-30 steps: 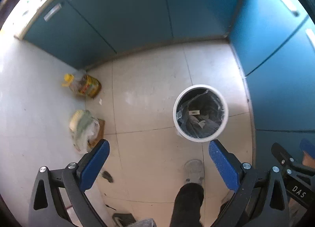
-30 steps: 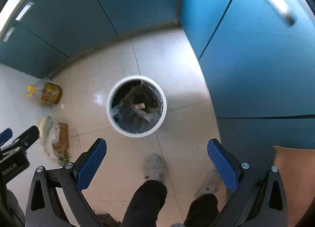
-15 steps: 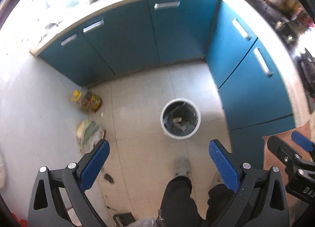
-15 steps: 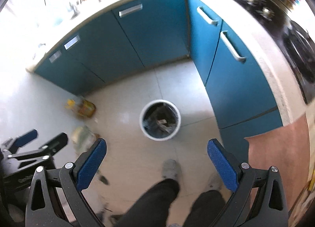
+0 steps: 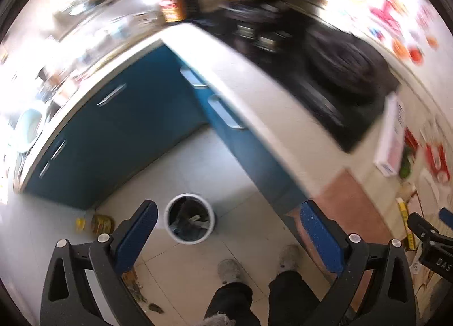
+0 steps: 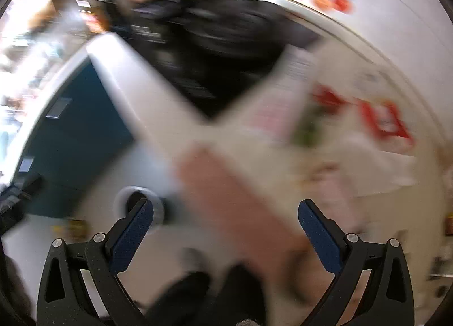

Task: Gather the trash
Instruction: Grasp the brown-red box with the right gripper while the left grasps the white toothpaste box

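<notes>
A white trash bin [image 5: 190, 219] with a dark liner and scraps inside stands on the tiled floor far below, by the blue cabinets [image 5: 113, 133]. My left gripper [image 5: 226, 237] is open and empty, high above the floor. My right gripper [image 6: 225, 237] is open and empty; its view is blurred, with the bin [image 6: 133, 207] faint behind its left finger. On the white counter [image 5: 271, 105] at the right lie a white box [image 5: 389, 139], red-printed wrappers [image 5: 437, 159] and green scraps [image 5: 405, 166].
A black cooktop [image 5: 334, 71] with a dark pan takes up the counter's far part. A brown board [image 5: 348, 207] lies at the counter's near end. An oil bottle [image 5: 99, 222] stands on the floor. The person's legs and shoes [image 5: 230, 269] are below me.
Both grippers have risen from just above the bin and swung right and up, so the counter and its litter have come into view. Both stay open and empty.
</notes>
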Demonstrator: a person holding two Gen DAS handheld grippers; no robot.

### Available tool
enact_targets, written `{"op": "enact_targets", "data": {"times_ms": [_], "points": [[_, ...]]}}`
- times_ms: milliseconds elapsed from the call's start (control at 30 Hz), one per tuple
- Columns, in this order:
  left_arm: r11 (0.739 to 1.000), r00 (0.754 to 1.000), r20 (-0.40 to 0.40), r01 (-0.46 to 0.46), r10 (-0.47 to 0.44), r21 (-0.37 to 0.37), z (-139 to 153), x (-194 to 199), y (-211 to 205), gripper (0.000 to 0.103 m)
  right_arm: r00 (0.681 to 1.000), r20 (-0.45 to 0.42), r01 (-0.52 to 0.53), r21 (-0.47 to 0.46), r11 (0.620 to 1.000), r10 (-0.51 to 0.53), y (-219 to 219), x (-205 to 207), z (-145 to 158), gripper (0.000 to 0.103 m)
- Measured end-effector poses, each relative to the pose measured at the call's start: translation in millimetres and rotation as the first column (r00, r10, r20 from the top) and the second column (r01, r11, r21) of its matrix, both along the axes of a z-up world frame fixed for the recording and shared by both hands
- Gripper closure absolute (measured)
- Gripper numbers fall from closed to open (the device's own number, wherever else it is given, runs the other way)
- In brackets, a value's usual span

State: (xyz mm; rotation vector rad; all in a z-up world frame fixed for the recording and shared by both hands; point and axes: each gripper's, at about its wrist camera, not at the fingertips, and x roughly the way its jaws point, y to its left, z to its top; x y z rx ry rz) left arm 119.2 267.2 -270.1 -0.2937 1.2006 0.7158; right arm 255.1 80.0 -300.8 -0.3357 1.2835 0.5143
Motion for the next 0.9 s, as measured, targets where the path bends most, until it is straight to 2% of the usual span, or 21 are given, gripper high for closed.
{"op": "enact_targets", "data": {"times_ms": [133,267,300,333,367,400,533,633,767,900], "points": [[0.995,0.988,-0.118,0.097,-0.096,0.006,-40.8,73.8,-49.9,0.000,0.998,-0.065,0.000,-0.164,0.986,-0.011,-52.2,57.4,-58.4,0.000],[0.991,0.970,-0.201,0.136,-0.136,-0.015,-69.2,105.7,-80.5,0.000,0.982,-0.171,-0.118,-0.205,0.972,0.083,-65.4,81.7,-105.7,0.002],[0.990,0.968,-0.211,0.139,-0.138,-0.014,-70.8,109.5,-85.2,0.000,0.979,-0.175,-0.143,-0.213,0.967,0.106,-65.1,81.6,-111.7,0.006],[0.990,0.966,-0.219,0.142,-0.141,-0.010,-71.9,111.9,-88.0,0.000,0.976,-0.176,-0.164,-0.220,0.962,0.126,-64.0,80.1,-115.7,0.018],[0.989,0.964,-0.224,0.145,-0.143,-0.007,-71.4,113.4,-90.7,0.000,0.971,-0.186,-0.192,-0.220,0.956,0.152,-62.6,78.6,-120.0,0.025],[0.989,0.962,-0.231,0.147,-0.143,-0.003,-71.2,116.5,-92.0,0.000,0.972,-0.176,-0.187,-0.186,0.965,0.155,-64.8,80.5,-116.9,0.033],[0.987,0.962,-0.224,0.161,-0.153,0.016,-61.0,137.0,-96.4,0.000,0.981,-0.169,-0.112,-0.105,0.988,0.093,-78.7,97.6,-102.6,0.035],[0.978,0.961,-0.184,0.210,-0.206,0.003,-51.4,163.7,-102.8,0.000,0.980,-0.197,0.033,0.012,0.999,-0.030,-106.0,128.1,-80.9,0.036],[0.948,0.931,-0.181,0.311,-0.318,-0.066,-58.3,215.1,-114.0,0.000,0.965,-0.193,0.199,0.111,0.974,-0.175,-147.6,174.4,-57.1,0.036],[0.917,0.889,-0.228,0.380,-0.397,-0.119,-88.0,268.9,-118.7,0.001,0.945,-0.174,0.303,0.137,0.943,-0.278,-173.6,200.6,-46.9,0.037]]}}
